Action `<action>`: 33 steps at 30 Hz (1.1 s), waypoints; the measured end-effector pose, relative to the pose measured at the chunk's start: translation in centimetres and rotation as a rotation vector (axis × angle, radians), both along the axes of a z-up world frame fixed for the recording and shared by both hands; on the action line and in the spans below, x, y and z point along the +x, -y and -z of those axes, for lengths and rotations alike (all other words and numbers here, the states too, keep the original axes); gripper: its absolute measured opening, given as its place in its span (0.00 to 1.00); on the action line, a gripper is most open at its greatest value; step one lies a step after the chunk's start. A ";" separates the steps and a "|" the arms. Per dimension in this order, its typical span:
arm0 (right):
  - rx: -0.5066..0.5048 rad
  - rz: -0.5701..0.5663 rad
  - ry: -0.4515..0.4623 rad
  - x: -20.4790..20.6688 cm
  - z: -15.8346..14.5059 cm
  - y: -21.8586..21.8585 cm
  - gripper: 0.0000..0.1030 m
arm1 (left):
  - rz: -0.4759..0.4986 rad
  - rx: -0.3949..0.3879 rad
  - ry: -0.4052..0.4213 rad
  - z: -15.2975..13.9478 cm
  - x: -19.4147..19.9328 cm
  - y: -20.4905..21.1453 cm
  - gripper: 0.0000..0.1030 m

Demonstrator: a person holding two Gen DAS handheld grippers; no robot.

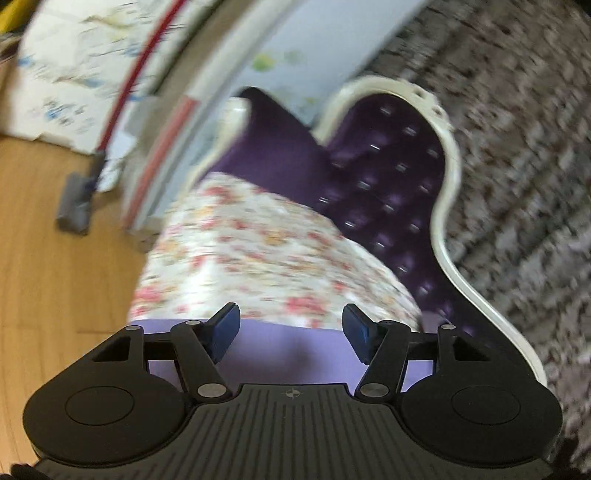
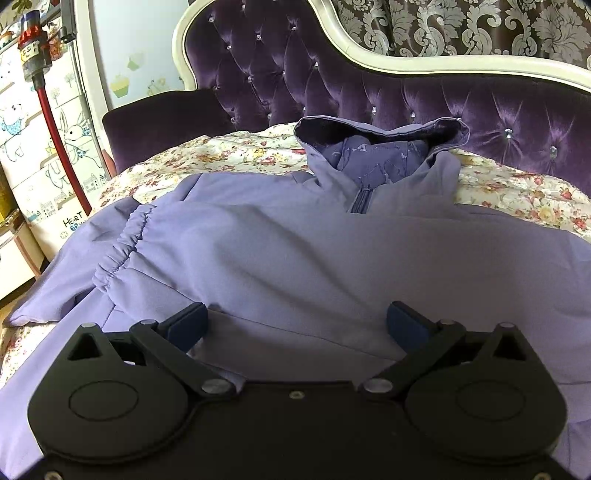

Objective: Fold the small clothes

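Observation:
A small lavender hooded jacket (image 2: 295, 258) lies spread on a floral bedspread (image 2: 221, 155). Its hood (image 2: 380, 147) stands up toward the headboard, and a sleeve with an elastic cuff (image 2: 122, 243) is folded across its left side. My right gripper (image 2: 297, 325) is open, low over the jacket's near part, with only flat cloth under its fingers. In the blurred, tilted left wrist view, my left gripper (image 1: 291, 332) is open above a strip of the lavender jacket (image 1: 291, 354). Nothing is pinched between its blue pads (image 1: 225, 332).
A tufted purple headboard (image 2: 332, 74) with a cream frame runs behind the bed. At the left stand a cabinet with cartoon drawings (image 2: 44, 166) and a vacuum with a red tube (image 2: 55, 125). Wooden floor (image 1: 55, 295) lies beside the bed, and patterned curtains (image 2: 443, 26) hang behind.

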State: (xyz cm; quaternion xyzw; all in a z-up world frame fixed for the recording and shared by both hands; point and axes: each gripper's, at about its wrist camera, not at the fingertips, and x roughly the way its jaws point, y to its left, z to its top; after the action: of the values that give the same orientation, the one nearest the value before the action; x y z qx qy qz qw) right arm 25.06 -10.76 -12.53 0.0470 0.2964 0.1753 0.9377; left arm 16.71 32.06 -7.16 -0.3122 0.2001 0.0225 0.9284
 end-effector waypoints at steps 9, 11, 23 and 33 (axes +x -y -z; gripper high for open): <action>0.032 -0.007 -0.001 0.0 0.0 0.5 1.00 | -0.015 -0.076 -0.097 0.4 -1.4 6.1 1.00; 0.041 -0.009 -0.002 0.0 0.0 0.6 1.00 | -0.049 -0.143 -0.142 1.5 -2.3 5.5 1.00; 0.051 -0.012 -0.002 0.0 0.0 0.7 1.00 | -0.190 -0.326 -0.253 6.7 -2.0 1.6 1.00; 0.045 -0.012 -0.003 -0.1 0.0 0.7 1.00 | -0.250 -0.365 -0.149 7.3 0.4 -1.6 1.00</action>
State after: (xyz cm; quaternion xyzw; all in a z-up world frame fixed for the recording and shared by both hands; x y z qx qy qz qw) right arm 24.95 -11.45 -12.53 0.0666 0.2943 0.1874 0.9348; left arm 17.12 33.64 -14.51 -0.4947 0.2287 0.1239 0.8293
